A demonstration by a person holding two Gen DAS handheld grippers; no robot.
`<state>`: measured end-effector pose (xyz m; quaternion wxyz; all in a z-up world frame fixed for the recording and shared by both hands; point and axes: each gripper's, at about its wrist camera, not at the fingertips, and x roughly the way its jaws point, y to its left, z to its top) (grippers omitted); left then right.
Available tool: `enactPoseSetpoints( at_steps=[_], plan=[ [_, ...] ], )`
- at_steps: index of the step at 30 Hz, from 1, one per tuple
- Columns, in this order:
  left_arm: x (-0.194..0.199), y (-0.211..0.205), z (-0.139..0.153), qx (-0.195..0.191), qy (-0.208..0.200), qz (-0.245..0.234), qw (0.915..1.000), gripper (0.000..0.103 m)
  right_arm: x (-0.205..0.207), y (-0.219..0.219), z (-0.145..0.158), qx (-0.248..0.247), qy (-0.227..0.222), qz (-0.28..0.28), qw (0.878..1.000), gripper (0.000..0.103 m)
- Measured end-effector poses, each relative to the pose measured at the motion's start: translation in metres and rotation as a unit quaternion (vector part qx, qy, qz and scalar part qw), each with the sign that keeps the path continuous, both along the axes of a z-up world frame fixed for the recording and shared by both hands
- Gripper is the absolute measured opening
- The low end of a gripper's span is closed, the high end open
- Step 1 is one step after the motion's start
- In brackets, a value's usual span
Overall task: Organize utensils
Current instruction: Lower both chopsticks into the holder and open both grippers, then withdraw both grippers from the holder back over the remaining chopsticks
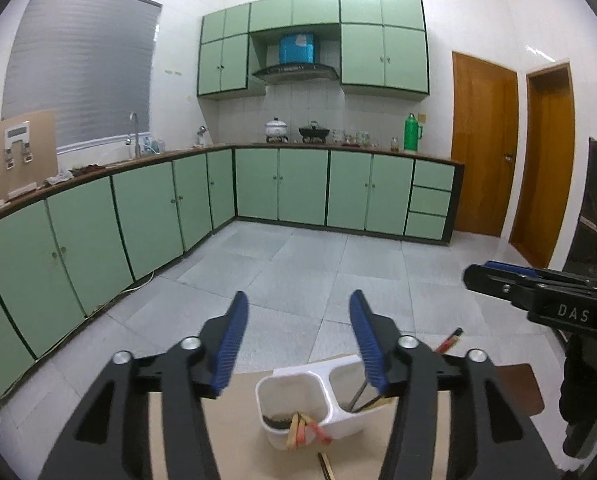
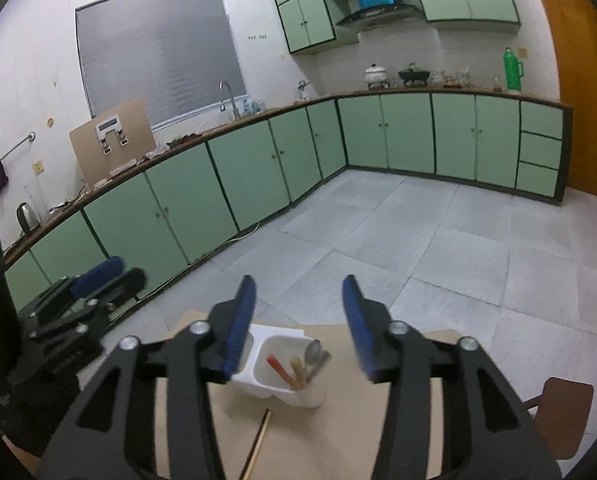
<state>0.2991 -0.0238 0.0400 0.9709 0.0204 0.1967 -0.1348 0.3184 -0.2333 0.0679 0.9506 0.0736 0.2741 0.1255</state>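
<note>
Left gripper [image 1: 298,304] has its blue-padded jaws apart, nothing between them. Right gripper [image 2: 298,288] likewise parted and empty. White plastic two-compartment utensil holder [image 1: 318,376] sits just below and ahead of both, on a tan cardboard sheet [image 2: 338,440]. One compartment holds chopsticks [image 2: 282,372] and a metal spoon [image 2: 312,354]. A loose wooden chopstick [image 2: 258,444] lies on the cardboard nearer the grippers.
</note>
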Motion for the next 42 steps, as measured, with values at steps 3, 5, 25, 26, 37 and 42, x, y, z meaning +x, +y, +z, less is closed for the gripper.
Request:
enactPoseSetpoints(
  at_steps=[3,5,25,26,37,42],
  plan=[
    [-0.025,0.01,0.0,0.0,-0.009,0.008,0.9999,0.066,-0.026,-0.009,-0.001,-0.004,-0.012,-0.01,1.0,0.072],
    [-0.041,0.014,-0.003,0.003,-0.011,0.015,0.9998,0.075,-0.047,-0.013,-0.005,-0.014,-0.022,-0.017,1.0,0.083],
    [-0.151,0.055,-0.149,0.043,0.127,0.061,0.989,0.088,-0.187,0.019,-0.139,-0.037,0.053,-0.032,0.997,0.098],
    [-0.153,0.057,-0.157,0.047,0.138,0.062,0.9873,0.088,-0.19,0.024,-0.149,-0.035,0.064,-0.029,0.997,0.098],
    [-0.172,0.081,-0.215,0.102,0.199,0.086,0.9709,0.088,-0.209,0.077,-0.223,-0.07,0.139,0.003,0.988,0.097],
    [-0.176,0.088,-0.218,0.1,0.205,0.091,0.9695,0.088,-0.209,0.096,-0.233,-0.088,0.153,0.024,0.984,0.082]
  ],
)
